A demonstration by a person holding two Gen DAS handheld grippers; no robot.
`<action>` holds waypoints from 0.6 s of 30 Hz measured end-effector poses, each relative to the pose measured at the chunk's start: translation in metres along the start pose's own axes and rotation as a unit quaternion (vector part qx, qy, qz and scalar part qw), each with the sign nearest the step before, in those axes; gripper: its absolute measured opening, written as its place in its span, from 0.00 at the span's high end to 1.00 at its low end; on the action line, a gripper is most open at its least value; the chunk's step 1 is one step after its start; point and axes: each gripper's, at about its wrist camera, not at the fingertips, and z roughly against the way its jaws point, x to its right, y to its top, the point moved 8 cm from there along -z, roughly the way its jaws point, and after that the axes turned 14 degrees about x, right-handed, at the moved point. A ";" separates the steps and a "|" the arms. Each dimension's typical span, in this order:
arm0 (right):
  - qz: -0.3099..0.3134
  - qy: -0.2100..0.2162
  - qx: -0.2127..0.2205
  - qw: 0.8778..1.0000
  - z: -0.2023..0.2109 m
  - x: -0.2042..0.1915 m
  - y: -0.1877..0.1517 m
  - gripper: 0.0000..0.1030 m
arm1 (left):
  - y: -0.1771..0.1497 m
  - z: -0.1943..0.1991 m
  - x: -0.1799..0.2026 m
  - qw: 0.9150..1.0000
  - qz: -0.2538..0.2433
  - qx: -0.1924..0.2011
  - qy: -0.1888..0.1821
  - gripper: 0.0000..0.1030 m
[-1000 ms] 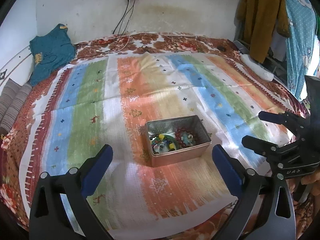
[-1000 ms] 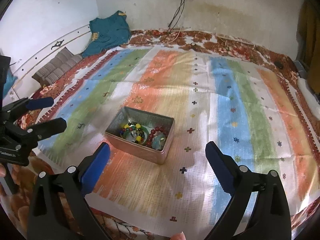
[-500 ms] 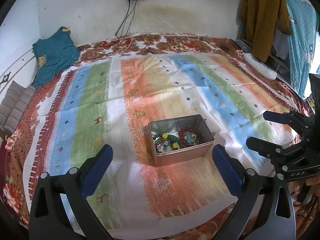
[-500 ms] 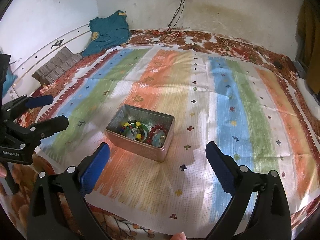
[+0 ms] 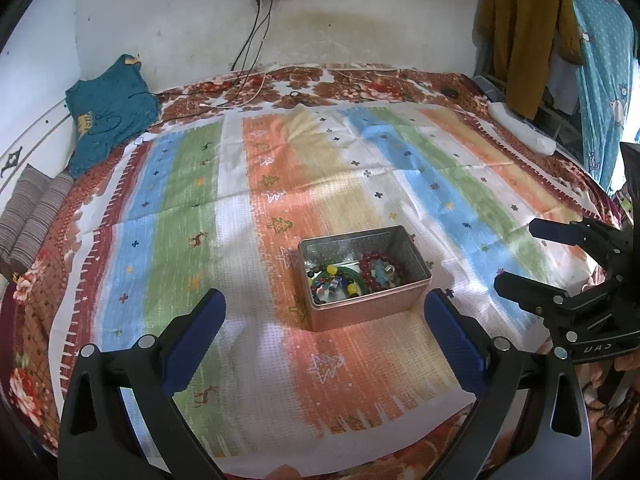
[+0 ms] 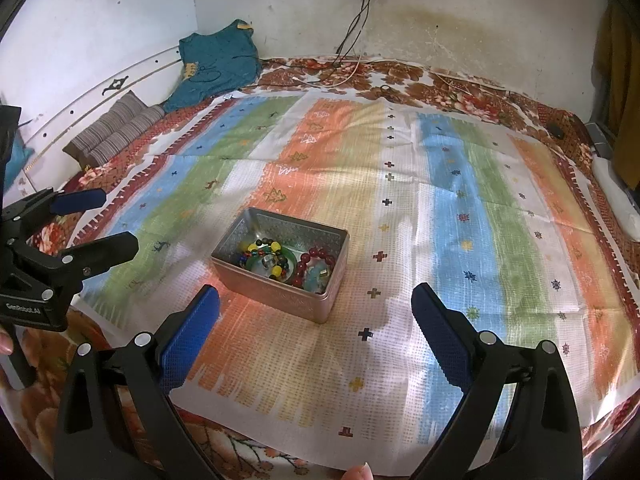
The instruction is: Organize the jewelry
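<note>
An open metal tin [image 5: 416, 266] [image 6: 338, 264] sits on a striped cloth on the bed. Inside lie a red bead bracelet [image 5: 370, 264] [image 6: 316, 256], a green bangle [image 6: 298, 262] and a string of mixed coloured beads [image 5: 332, 276] [image 6: 264, 248]. My left gripper [image 5: 324, 312] is open and empty, held just in front of the tin. My right gripper [image 6: 314, 312] is open and empty, also in front of the tin. Each gripper shows at the edge of the other's view, the right one [image 5: 524, 254] and the left one [image 6: 104, 220].
The striped cloth [image 5: 240, 240] covers a floral bedspread [image 5: 36, 280]. A teal shirt [image 5: 108, 108] and striped cushions [image 5: 32, 208] lie at the far left. Cables [image 5: 256, 40] hang from a wall socket. Clothes [image 5: 524, 32] hang at the right, above a white object [image 5: 524, 132].
Both grippers have drifted slightly and stay open. The tin and its contents have not moved.
</note>
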 end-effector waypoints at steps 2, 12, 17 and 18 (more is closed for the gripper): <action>0.001 0.000 0.000 1.000 0.000 0.000 0.000 0.06 | 0.000 0.000 0.000 1.000 0.000 0.000 -0.001 0.05; -0.001 0.000 0.003 1.000 0.000 0.001 -0.001 0.06 | 0.000 0.000 -0.002 1.000 -0.002 0.002 0.001 0.05; -0.001 0.000 0.004 1.000 0.001 0.001 -0.001 0.06 | -0.001 0.000 -0.003 1.000 -0.002 0.003 0.001 0.05; -0.001 0.000 0.005 1.000 0.002 0.002 -0.001 0.06 | 0.001 0.001 -0.004 1.000 -0.003 0.004 0.000 0.05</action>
